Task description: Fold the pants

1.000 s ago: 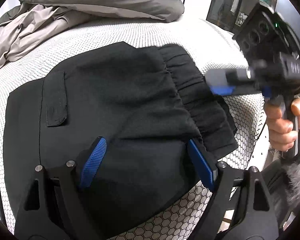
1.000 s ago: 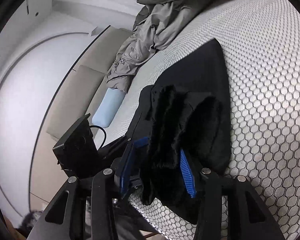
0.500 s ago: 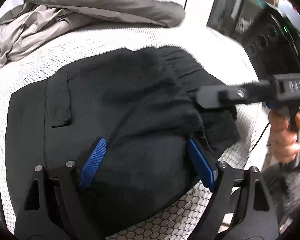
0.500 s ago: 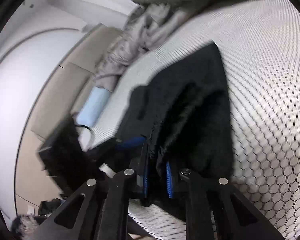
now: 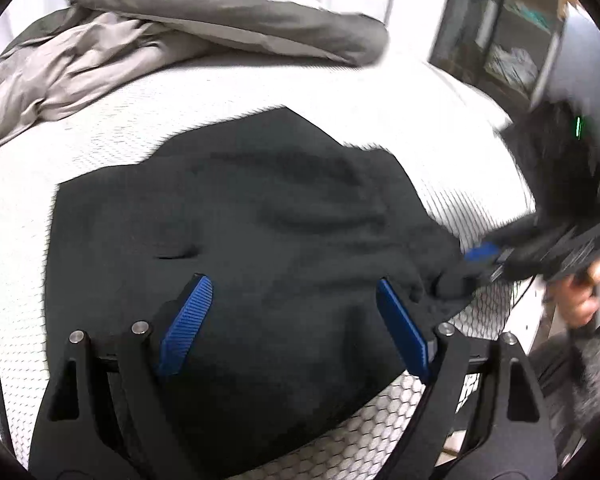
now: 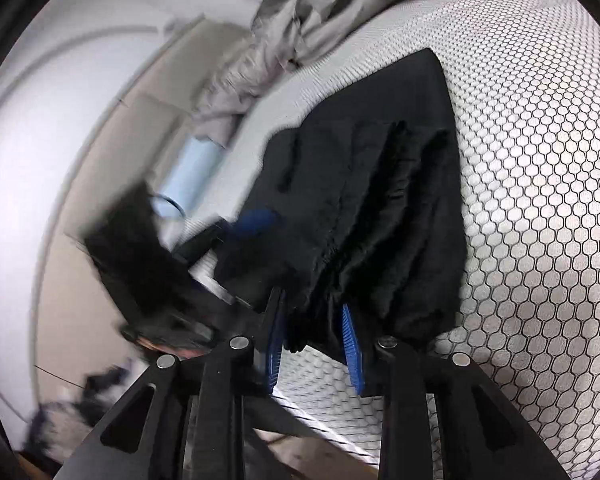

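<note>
The black pants lie folded on a white honeycomb-textured mattress. My left gripper is open, its blue pads spread wide just above the near part of the pants. My right gripper is shut on the gathered elastic waistband of the pants at the mattress edge. In the left wrist view the right gripper shows blurred at the right, at the pants' right corner. In the right wrist view the left gripper shows blurred at the left of the pants.
A crumpled grey duvet lies across the far part of the mattress. A light blue roll lies beside the mattress against a beige headboard. Shelving stands beyond the right edge.
My right gripper has closed on the waistband and pulled it toward the mattress edge, drawing the cloth taut. The pants now lie flatter under my left gripper, and the side pocket flap is out of sight.
</note>
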### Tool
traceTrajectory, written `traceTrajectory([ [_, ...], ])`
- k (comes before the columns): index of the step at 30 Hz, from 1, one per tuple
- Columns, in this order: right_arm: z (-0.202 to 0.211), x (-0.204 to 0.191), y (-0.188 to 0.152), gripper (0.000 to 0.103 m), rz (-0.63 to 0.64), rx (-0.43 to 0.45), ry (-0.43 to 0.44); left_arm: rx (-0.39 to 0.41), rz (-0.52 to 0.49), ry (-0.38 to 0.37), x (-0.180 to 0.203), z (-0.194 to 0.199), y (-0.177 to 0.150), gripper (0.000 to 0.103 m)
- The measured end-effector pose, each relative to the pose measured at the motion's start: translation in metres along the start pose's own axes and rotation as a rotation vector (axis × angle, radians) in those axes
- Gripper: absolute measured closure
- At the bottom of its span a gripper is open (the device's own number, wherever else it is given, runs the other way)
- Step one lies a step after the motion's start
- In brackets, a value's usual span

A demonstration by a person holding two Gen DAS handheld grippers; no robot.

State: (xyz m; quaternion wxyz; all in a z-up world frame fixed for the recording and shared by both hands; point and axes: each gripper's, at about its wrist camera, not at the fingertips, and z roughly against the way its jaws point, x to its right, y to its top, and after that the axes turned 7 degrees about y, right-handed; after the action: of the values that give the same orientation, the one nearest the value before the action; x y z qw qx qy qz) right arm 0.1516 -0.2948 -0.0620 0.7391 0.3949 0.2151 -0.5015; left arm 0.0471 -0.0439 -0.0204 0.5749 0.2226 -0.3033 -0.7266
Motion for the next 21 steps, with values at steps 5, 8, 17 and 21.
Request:
traceTrajectory([
  [5, 0.039, -0.007, 0.004, 0.058, 0.074, 0.098, -0.051, 0.107, 0.213, 0.076, -0.064, 0.030, 0.005, 0.020],
  [8, 0.067, 0.005, 0.003, 0.050, 0.024, 0.240, -0.006, 0.117, 0.299, 0.128, -0.099, 0.039, -0.003, 0.021],
  [17, 0.014, 0.052, 0.027, 0.049, -0.184, 0.180, -0.070, -0.089, 0.461, 0.068, -0.154, -0.004, -0.041, 0.059],
  [21, 0.025, 0.046, 0.036, 0.073, -0.168, 0.243, -0.049, -0.068, 0.520, 0.022, -0.162, 0.004, -0.035, 0.074],
])
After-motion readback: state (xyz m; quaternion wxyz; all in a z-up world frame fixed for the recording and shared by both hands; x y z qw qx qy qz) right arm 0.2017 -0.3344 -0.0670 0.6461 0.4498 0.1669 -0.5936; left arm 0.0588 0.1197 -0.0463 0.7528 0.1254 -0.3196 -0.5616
